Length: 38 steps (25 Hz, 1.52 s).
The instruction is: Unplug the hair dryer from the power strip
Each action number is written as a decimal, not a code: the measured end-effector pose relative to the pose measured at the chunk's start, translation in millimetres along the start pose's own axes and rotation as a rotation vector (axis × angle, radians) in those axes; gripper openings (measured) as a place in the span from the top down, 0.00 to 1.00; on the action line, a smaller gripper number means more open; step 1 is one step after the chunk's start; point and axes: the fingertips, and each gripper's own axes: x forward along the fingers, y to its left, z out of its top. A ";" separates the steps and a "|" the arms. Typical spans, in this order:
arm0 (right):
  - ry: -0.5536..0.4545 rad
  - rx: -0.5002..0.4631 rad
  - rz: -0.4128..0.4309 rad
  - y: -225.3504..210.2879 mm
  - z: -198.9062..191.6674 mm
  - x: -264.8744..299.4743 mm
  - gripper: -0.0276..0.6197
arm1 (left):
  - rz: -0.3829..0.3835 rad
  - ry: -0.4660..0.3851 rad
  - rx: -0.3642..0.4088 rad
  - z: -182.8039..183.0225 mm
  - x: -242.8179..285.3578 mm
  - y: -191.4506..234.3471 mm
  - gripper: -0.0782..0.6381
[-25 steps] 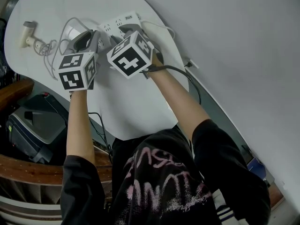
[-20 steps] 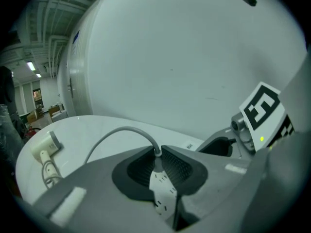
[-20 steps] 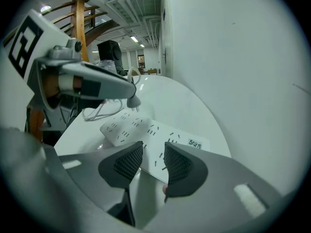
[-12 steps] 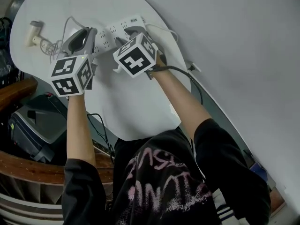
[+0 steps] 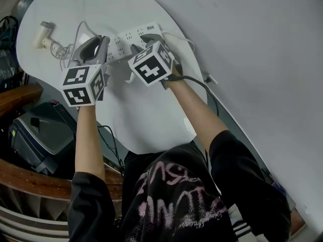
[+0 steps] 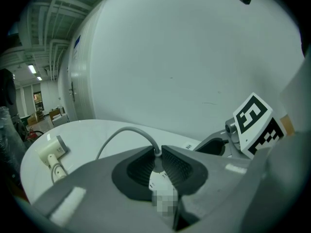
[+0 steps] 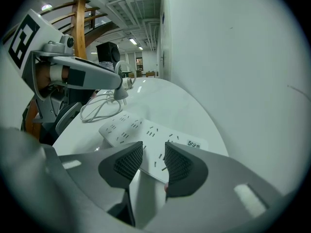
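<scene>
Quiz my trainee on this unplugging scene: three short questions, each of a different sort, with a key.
1. Fill in: the hair dryer lies on the white ___.
2. True or false: the left gripper is empty.
3. The right gripper, jaws apart, sits over: A the hair dryer; B the power strip; C a mug.
Key: 1 table; 2 false, it is shut on the plug; 3 B.
</scene>
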 end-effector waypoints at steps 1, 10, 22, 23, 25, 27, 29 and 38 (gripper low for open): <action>-0.006 0.000 -0.006 -1.4 1.7 -1.1 0.71 | 0.001 -0.002 0.000 -0.3 -0.3 0.5 0.81; -0.082 0.025 -0.074 -17.6 18.2 -20.9 0.87 | -0.007 -0.005 -0.013 0.3 -2.0 -4.2 0.81; -0.121 0.035 -0.087 -14.2 27.6 -36.2 0.94 | 0.009 -0.027 -0.022 2.7 -14.2 -2.5 0.81; -0.123 0.036 -0.087 -14.7 27.6 -38.0 0.94 | 0.011 -0.030 -0.021 4.4 -16.0 -3.3 0.81; -0.127 0.035 -0.088 -15.9 28.2 -41.6 0.94 | 0.015 -0.041 -0.016 9.4 -20.1 -5.1 0.81; -0.137 0.034 -0.092 -16.7 30.6 -46.1 0.94 | 0.019 -0.055 -0.012 14.7 -24.7 -6.3 0.81; -0.155 0.036 -0.095 -16.8 34.4 -51.1 0.94 | 0.026 -0.065 -0.012 18.1 -29.1 -6.3 0.81; -0.206 0.027 -0.109 -12.4 44.5 -79.4 0.94 | 0.068 -0.120 -0.003 30.4 -57.3 -10.6 0.81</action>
